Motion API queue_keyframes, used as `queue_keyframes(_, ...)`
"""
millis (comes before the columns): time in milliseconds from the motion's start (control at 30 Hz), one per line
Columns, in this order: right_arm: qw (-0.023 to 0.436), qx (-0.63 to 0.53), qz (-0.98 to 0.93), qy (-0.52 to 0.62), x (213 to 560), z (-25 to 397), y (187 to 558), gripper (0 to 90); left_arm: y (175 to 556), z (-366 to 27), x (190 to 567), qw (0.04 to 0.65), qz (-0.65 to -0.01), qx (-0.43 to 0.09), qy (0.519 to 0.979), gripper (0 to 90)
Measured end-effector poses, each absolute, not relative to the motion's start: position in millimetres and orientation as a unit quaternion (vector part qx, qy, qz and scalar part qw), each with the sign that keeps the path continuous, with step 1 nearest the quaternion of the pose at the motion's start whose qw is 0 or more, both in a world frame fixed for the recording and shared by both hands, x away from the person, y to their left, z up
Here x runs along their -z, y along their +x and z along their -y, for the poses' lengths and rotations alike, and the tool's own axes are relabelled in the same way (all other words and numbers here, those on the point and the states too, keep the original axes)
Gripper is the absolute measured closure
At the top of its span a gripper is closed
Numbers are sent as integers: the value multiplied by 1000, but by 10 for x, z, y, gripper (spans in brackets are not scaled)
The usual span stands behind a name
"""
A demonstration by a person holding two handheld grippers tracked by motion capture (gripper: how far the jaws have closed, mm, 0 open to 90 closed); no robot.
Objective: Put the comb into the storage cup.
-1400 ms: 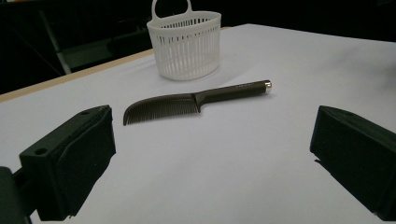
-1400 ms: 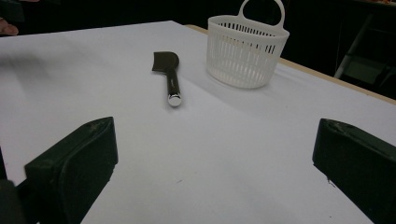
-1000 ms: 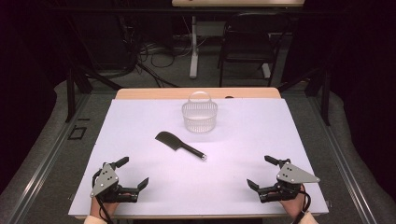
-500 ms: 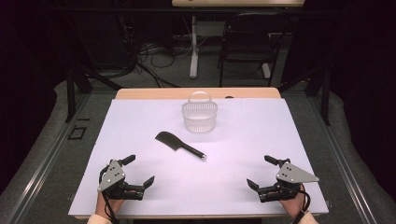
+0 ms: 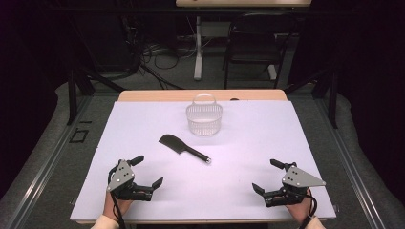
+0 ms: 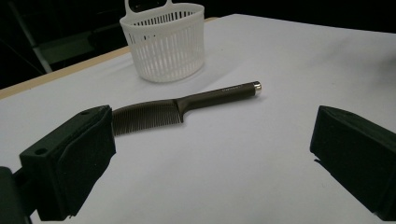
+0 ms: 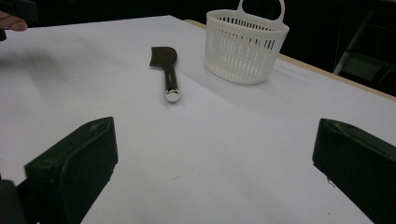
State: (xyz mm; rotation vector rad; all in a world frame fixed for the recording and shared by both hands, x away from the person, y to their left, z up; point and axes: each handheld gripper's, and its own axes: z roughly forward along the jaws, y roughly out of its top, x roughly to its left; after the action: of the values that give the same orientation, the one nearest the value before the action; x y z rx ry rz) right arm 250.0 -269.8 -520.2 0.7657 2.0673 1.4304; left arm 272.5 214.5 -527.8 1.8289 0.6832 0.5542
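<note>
While both grippers rest low over the near edge of the table [image 5: 143,119], one dark comb [image 5: 184,148] lies flat ahead of them, well apart from either pair of fingers. One white slatted basket [image 5: 204,118] stands upright beyond the comb, near it but not touching.

Two grippers are in use. On the left gripper [image 5: 145,172] the fingers are spread wide and hold nothing; in the left gripper view the comb [image 6: 182,107] lies just past the left finger [image 6: 70,163], teeth toward that finger, its metal-capped handle pointing away toward the right finger's side, with the basket [image 6: 163,42] behind it.

On the right gripper [image 5: 268,177] the fingers are likewise wide open and empty. In the right gripper view the comb [image 7: 167,70] lies ahead between the two fingers [image 7: 74,172], handle cap nearest them, and the basket [image 7: 245,44] stands farther off, to the right of the comb.
</note>
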Motion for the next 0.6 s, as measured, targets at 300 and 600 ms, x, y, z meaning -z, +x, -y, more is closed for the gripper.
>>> queue_keyframes(300, 254, -527, -761, 281, 5206, 2694, 2505, 0, 2854, -2042, 5275, 526, -292, -216, 769, 2)
queue_keyframes(600, 254, -527, -761, 281, 5209, 2692, 2507, 0, 2988, -1933, 5258, 511, -309, -188, 780, 3)
